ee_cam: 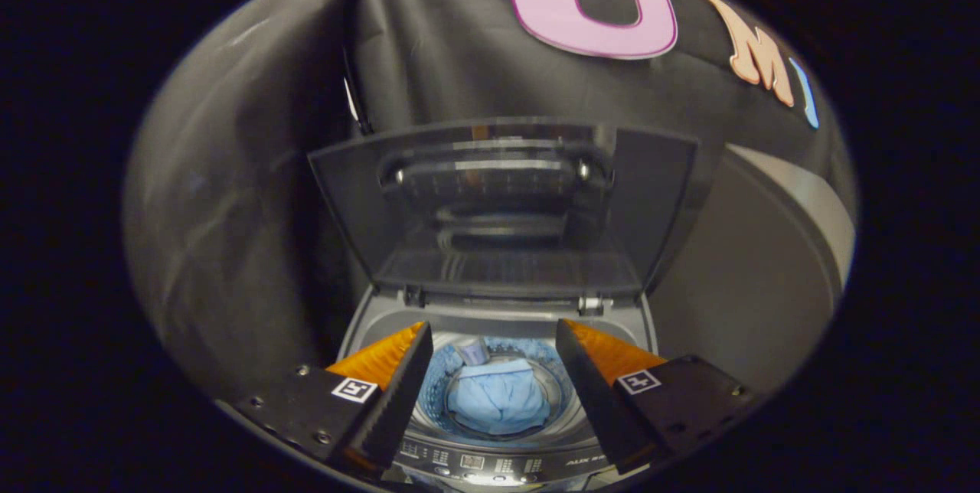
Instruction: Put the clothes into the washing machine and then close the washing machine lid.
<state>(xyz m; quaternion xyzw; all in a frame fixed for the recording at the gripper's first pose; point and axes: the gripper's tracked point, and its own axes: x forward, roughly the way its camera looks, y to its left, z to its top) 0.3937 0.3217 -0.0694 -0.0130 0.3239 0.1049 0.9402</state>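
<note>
Black cloth wall point(253, 194): hangs behind and to the left of the machine, creased, with a fold running down near its left corner. Grey panel point(758, 286): flat, pale, standing to the right of the machine, its top edge slanting, close against the cloth. Thin dark strap point(354, 99): hangs against the cloth.

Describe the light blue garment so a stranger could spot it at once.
Start at the dark grey top-loading washing machine, whose tinted lid stands raised. Look down into its round drum, seen between the open gripper's orange-backed fingers. The light blue garment is the soft crumpled cloth at the bottom, unlike the hard perforated wall.
</note>
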